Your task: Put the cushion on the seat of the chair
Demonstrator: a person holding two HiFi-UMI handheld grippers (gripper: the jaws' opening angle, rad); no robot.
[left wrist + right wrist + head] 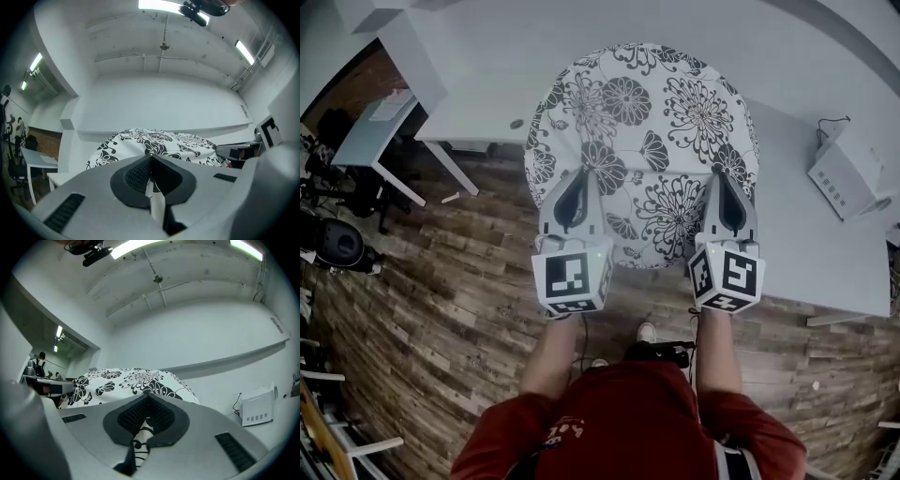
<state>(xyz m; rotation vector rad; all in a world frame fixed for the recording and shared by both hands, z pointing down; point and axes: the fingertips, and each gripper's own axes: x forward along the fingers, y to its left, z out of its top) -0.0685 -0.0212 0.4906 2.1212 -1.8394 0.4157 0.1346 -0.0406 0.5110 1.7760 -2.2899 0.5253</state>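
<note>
A round white cushion point(647, 141) with black flower print hangs in the air, held level above the floor and the white table edge. My left gripper point(577, 178) is shut on its near left rim, and my right gripper point(724, 183) is shut on its near right rim. In the left gripper view the cushion point(154, 143) spreads beyond the jaws, with a fold of fabric pinched between the pads. The right gripper view shows the cushion point(126, 380) likewise, its cloth clamped between the black pads. No chair seat is clearly in view.
White tables point(825, 244) stand ahead and to the right, one bearing a small white box point(846, 173) with a cable. A grey desk point(375, 131) sits at far left beside dark equipment point(333, 239). Wood flooring point(441, 319) lies below, with the person's shoes point(647, 333) on it.
</note>
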